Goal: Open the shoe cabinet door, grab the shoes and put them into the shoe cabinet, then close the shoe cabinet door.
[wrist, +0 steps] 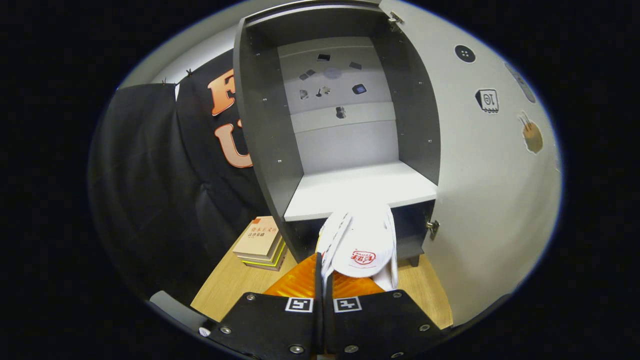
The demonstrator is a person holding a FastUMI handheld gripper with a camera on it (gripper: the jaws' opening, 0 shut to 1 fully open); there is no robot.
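My gripper (323, 272) is shut on a pair of white slippers (361, 247) with a red logo, pinched at their edge between the fingers. The slippers hang just in front of the white shelf (360, 192) of the grey shoe cabinet (260, 130). The cabinet door (480, 175) stands swung open to the right, its inner face towards me with stickers on it. The shelf compartment is bare, with small marks on its back panel.
A stack of books (261, 245) lies on the wooden table (225, 287) to the left of the cabinet's base. Black cloth hangs as the booth wall on the left. The door hinge (432, 227) sits at the cabinet's lower right.
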